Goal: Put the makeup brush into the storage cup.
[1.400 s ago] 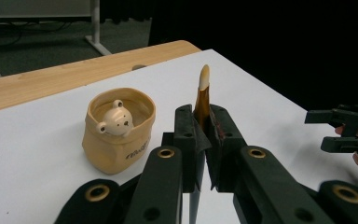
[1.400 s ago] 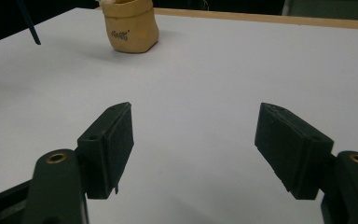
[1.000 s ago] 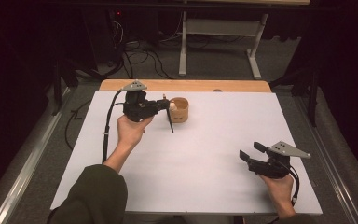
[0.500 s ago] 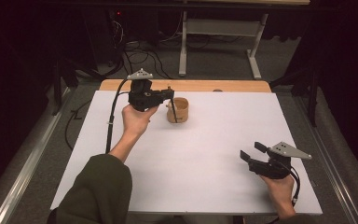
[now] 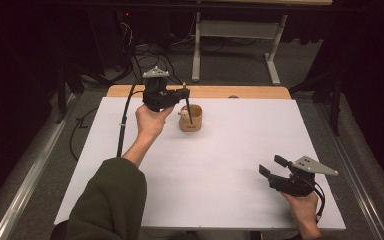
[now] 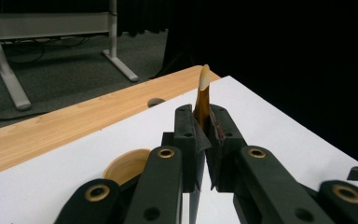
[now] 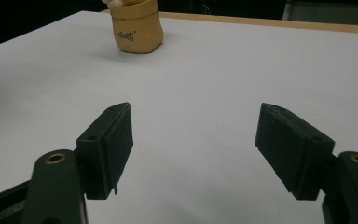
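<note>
Cup (image 5: 190,119) under left claw's (image 5: 186,91) stick (image 5: 190,114)

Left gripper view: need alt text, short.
The left gripper is shut on a thin brown stick that points up, above a white table. A round wooden cup sits lower left.

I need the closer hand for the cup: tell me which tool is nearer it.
Left. The left tool hovers right above the cup, holding a thin stick that points down into it. The right tool sits open far off, near the table's front corner.
</note>
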Tool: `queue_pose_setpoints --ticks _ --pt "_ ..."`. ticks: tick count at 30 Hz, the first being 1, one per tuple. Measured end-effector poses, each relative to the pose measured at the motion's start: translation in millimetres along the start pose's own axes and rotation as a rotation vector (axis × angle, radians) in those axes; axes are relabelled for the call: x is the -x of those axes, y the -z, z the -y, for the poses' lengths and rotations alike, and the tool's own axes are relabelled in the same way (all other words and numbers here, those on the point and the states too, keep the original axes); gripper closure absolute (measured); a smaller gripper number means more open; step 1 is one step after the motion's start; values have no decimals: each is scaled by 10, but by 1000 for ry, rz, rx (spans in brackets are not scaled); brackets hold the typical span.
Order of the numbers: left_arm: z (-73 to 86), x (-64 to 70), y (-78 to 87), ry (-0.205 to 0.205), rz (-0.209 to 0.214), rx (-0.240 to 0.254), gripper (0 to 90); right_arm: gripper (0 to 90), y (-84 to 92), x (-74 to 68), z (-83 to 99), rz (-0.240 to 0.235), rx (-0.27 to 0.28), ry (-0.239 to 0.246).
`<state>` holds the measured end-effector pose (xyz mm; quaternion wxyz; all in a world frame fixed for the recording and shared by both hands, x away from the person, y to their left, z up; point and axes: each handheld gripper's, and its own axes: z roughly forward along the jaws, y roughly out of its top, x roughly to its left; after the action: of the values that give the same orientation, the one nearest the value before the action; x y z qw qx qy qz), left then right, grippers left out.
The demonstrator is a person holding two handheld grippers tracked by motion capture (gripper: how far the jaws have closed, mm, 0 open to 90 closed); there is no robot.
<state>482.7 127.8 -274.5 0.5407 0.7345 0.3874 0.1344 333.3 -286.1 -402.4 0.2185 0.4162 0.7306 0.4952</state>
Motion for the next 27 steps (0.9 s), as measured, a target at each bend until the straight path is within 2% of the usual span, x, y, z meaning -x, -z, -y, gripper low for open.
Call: queue_pose_setpoints --ticks 10,27 --pt "-109 -36 -130 0 -36 -5 835 289 10 9 -2 -9 9 -13" --pt "-102 -149 -343 27 -80 -34 834 284 -18 -3 -2 -23 -5 -5"
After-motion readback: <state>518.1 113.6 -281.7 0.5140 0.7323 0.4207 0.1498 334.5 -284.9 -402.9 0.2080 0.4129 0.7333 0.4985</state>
